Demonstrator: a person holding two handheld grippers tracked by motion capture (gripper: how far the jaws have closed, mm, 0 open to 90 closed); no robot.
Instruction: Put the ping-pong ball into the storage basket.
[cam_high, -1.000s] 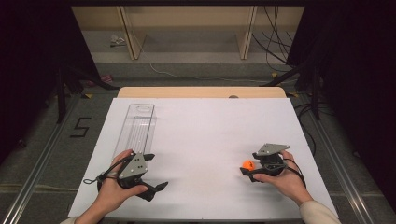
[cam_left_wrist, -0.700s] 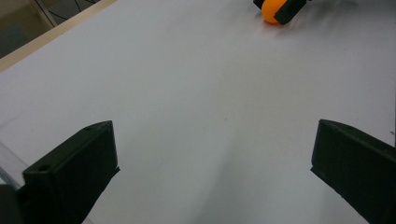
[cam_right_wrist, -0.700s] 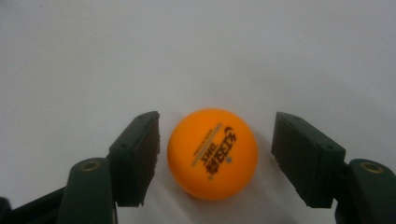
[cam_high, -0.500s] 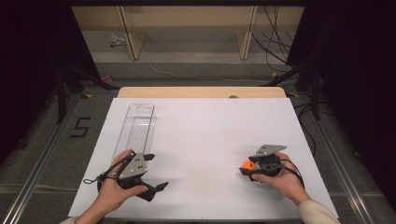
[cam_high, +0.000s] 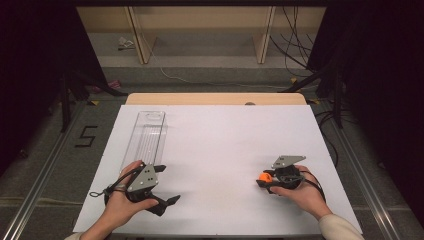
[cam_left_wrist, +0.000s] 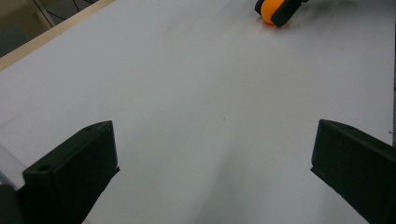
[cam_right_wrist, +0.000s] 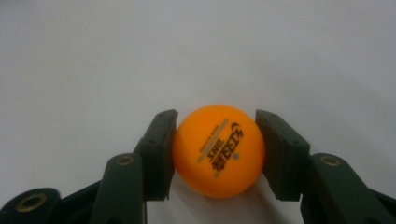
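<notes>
High view: white bench (cam_high: 220, 145) w/ a wood strip along the far edge. Clear plastic tray (cam_high: 146, 137), long and narrow, lies lengthwise on the left part; nothing visible inside it. A dark "5" (cam_high: 86, 136) is marked on the floor left of the bench. Left tongs (cam_high: 167, 184) sit in the person's left hand (cam_high: 120, 207) just at the tray's near end, jaws spread wide, nothing between them. Right tongs (cam_high: 264, 179) in the right hand (cam_high: 300, 192) near the bench's right front; orange ball (cam_high: 267, 176) sits at their tips.

Left gripper view: own two black jaws stand far apart over bare bench. Top right, farther off, the ball (cam_left_wrist: 269, 11) is clamped in the other tongs (cam_left_wrist: 275, 11).

Right gripper view: ball (cam_right_wrist: 218, 150) fills the gap, both pads pressed on its sides; the jaws have just been closing, now gripping it. Ball rests on the bench. Dark print on it incl. a logo, lettering and a star; reads sideways, too small to make out.
</notes>
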